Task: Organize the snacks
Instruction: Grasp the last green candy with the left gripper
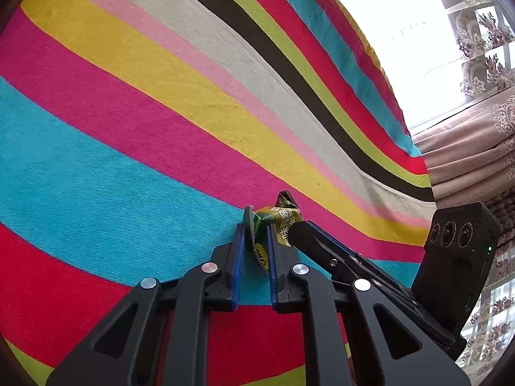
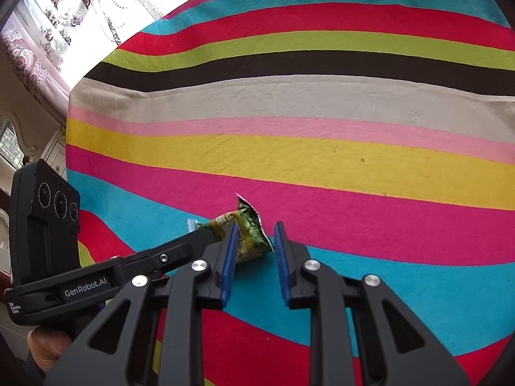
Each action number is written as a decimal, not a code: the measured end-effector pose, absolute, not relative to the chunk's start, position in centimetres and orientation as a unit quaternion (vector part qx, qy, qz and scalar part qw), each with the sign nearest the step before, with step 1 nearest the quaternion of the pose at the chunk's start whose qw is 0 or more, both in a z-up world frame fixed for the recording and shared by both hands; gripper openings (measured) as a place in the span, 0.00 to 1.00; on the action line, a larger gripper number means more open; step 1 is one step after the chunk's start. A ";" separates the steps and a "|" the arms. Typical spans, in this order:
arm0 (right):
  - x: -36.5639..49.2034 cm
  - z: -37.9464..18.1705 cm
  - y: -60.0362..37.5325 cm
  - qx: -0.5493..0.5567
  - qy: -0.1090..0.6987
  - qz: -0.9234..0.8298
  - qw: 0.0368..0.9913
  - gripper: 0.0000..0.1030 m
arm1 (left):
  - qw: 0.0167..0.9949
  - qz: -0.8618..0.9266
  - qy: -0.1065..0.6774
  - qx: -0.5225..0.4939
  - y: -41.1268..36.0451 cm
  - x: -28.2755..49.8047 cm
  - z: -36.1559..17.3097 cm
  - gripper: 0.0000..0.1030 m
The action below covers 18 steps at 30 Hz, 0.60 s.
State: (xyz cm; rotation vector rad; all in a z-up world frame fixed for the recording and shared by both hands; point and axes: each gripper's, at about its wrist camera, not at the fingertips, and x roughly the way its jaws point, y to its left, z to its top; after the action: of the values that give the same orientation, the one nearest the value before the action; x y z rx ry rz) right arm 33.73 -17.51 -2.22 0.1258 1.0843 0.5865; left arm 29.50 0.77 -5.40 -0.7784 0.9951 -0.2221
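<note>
A green-and-yellow snack packet [image 1: 276, 222] is clamped at one end between the fingers of the left gripper [image 1: 256, 234] above the striped cloth [image 1: 161, 128]. The right gripper [image 2: 256, 234] is held open around the packet's torn end.

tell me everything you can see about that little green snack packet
The snack packet is a small, crinkled foil-like pouch, green and olive-yellow with printed characters, its far end torn open with a silvery inside. It is held above the striped cloth. The left gripper is clamped on one end; the right gripper stands open around the torn end.
</note>
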 end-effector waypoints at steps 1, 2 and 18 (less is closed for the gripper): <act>33.6 -2.2 -17.5 0.057 0.508 0.274 0.815 0.20 | 0.803 -0.104 0.463 -0.359 0.6 29.5 -5.3 0.08; 33.5 -2.1 -17.6 0.057 0.508 0.275 0.815 0.19 | 0.804 -0.105 0.463 -0.357 0.6 29.5 -5.3 0.08; 29.0 -1.2 -18.9 0.052 0.506 0.255 0.822 0.15 | 0.804 -0.121 0.463 -0.353 -0.4 26.8 -5.2 0.00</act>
State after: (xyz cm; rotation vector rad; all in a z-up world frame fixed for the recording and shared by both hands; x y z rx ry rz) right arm 29.00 -18.94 -1.24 0.1096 1.0768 0.5420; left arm 26.76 -0.45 -5.19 -0.7565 0.9918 -0.2597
